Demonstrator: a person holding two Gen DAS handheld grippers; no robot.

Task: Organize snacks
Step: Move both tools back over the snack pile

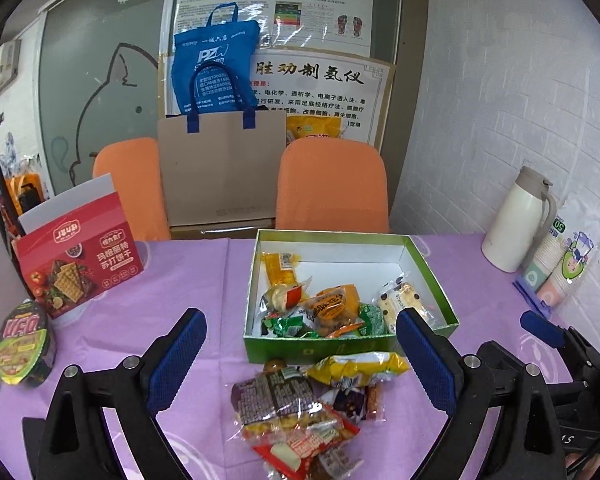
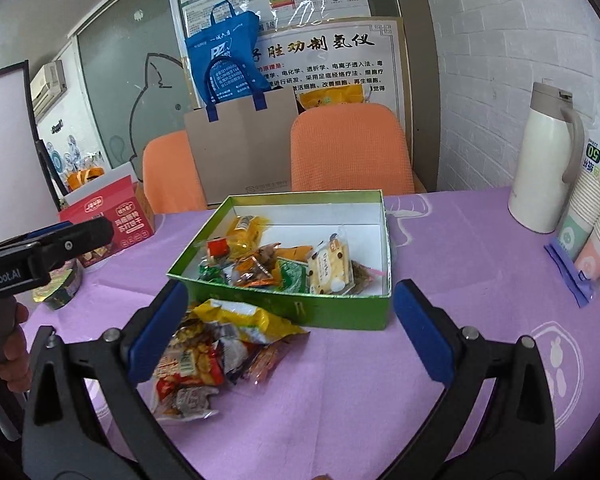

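We hold the left gripper (image 1: 300,344) and right gripper (image 2: 290,320) with jaws spread wide and empty above the purple tablecloth (image 2: 440,248). The loose snack pile (image 1: 304,408) lies between our left jaws, just before the green box (image 1: 340,350) holding more packets; a thermos (image 2: 544,164) stands well apart.

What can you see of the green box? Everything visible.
The green box is a shallow, lidless rectangle, seemingly cardboard, glossy green outside and white inside. It sits flat on the purple tablecloth, open side up, partly filled with wrapped snacks along its near side; the far part is bare. A loose snack pile lies against its near wall. Neither gripper touches it.
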